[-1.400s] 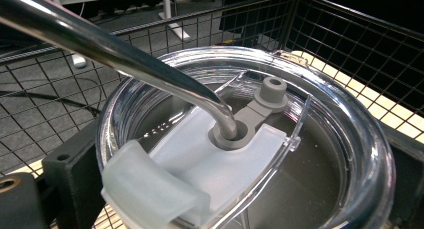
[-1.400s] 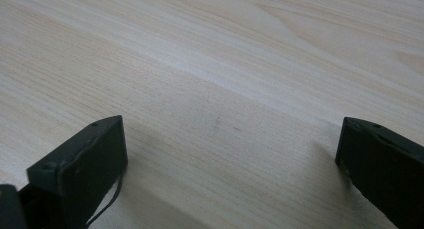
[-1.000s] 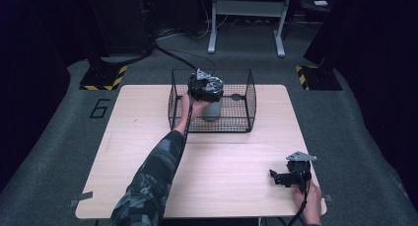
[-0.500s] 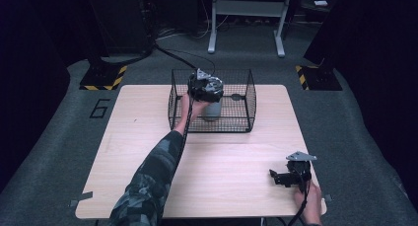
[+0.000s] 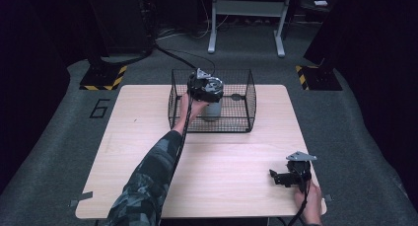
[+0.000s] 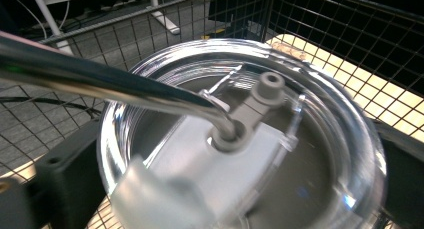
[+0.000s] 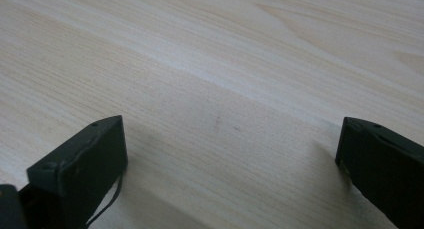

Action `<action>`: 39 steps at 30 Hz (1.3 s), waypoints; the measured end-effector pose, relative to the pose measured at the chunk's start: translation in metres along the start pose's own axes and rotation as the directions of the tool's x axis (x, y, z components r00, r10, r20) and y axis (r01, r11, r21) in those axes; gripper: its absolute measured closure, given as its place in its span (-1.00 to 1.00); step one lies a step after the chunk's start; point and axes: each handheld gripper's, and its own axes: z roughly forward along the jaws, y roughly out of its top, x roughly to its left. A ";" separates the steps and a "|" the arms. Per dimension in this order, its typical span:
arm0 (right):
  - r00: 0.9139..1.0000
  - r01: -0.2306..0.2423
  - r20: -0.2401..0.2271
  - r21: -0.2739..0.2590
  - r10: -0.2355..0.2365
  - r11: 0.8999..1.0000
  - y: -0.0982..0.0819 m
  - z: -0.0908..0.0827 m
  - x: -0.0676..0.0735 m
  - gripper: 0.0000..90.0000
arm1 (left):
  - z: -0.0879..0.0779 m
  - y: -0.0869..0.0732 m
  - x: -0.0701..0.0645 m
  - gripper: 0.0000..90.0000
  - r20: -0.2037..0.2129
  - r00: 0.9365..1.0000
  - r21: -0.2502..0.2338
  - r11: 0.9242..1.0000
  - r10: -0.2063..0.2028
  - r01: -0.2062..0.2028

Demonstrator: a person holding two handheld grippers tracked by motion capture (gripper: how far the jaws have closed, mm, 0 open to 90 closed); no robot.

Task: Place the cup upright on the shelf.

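A lab or recording studio, not a home: a bare light-wood table [image 5: 207, 157] stands on grey carpet [image 5: 59, 152] against dark surroundings. Yellow-and-black hazard tape [image 5: 103, 78] marks stand bases, a "6" [image 5: 100, 108] is marked on the floor, cables [image 5: 172, 51] trail, and a white metal frame [image 5: 246, 23] stands behind.

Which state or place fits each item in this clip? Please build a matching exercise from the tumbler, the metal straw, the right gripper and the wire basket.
Column one:
1. tumbler
2. metal straw
3. right gripper
4. wire basket

Column two:
A. jaws wide apart over bare wood, near the table's front right corner
B. stands at the far middle of the table
C. passes through the hole in the clear lid
D. inside the basket, with the left gripper over it

Pairs: 1-D, 2-C, 3-A, 4-B
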 end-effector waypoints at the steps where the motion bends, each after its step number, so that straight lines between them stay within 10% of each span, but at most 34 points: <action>1: 1.000 0.000 -0.001 0.003 0.001 1.000 0.000 0.000 0.000 -1.00 | -0.001 0.001 0.000 -1.00 0.000 1.000 -0.004 1.000 -0.006 0.006; 26: 1.000 0.014 -0.005 0.003 -0.014 1.000 0.000 0.000 -0.001 -1.00 | -0.069 0.005 0.005 -1.00 0.050 0.999 0.003 1.000 -0.001 0.001; 39: 1.000 0.015 -0.005 0.003 -0.015 1.000 0.000 0.000 -0.001 -1.00 | -0.139 -0.009 0.003 -1.00 0.050 0.996 -0.007 0.997 0.076 -0.076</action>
